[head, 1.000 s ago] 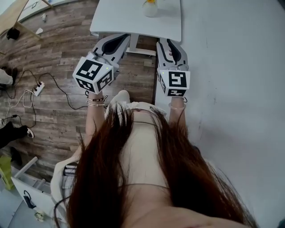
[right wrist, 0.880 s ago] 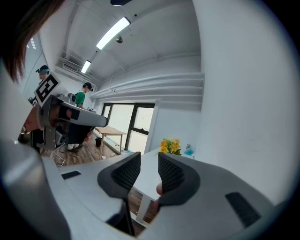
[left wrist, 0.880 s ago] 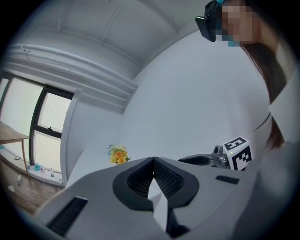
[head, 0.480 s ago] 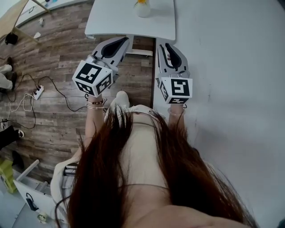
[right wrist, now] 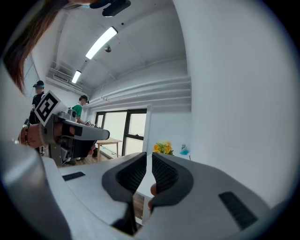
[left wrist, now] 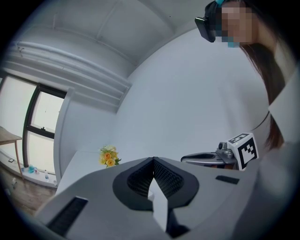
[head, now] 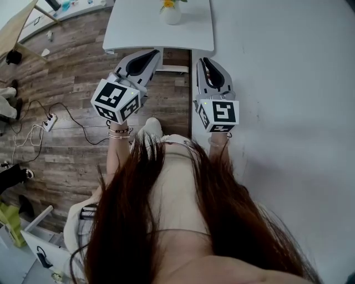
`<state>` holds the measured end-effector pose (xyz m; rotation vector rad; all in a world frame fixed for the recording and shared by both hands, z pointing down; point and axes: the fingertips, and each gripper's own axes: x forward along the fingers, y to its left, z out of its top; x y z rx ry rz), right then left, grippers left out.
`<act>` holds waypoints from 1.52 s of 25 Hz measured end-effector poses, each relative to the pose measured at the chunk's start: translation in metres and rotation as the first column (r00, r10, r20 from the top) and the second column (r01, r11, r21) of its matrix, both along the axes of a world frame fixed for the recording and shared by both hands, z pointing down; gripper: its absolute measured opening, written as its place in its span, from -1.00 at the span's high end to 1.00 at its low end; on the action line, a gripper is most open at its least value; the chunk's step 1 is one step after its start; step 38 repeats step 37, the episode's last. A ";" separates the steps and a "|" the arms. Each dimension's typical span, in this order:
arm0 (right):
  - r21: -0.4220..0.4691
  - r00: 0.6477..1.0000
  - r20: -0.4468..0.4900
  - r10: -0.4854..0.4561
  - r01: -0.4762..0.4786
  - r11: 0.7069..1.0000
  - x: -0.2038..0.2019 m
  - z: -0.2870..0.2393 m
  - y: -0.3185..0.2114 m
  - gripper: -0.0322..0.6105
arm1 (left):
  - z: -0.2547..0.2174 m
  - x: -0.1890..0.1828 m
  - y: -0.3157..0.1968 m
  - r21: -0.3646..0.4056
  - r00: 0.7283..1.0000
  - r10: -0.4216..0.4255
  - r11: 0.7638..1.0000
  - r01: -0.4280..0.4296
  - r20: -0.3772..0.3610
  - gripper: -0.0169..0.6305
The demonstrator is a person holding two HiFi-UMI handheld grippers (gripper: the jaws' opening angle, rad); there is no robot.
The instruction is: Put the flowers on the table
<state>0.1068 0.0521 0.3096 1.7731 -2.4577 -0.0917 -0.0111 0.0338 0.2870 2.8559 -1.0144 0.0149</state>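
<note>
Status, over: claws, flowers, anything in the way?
Left claw shut, empty. Right claw has just been closing, nothing in it. Flowers in their vase on the white table ahead, out of both claws. Nothing seen between.

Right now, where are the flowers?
Head view, top centre: the flowers sit in a vase on the white table, beside the wall at right.

Both arms reach forward, side by side and held level. The left gripper (head: 154, 52) has its jaws together and empty. On the right gripper (head: 203, 60) the jaws have just been closing to a thin slit, with nothing between them.
</note>
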 end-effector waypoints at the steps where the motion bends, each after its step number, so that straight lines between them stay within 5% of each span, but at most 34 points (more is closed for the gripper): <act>1: 0.005 1.000 0.000 -0.004 0.004 1.000 -0.001 -0.002 0.000 0.74 | 0.000 -0.001 0.000 0.001 1.000 -0.002 1.000 0.002 -0.001 0.94; 38: -0.026 0.999 0.029 0.041 -0.040 0.999 0.011 0.004 -0.023 0.80 | 0.001 -0.003 -0.023 -0.012 1.000 -0.012 1.000 0.013 0.027 0.94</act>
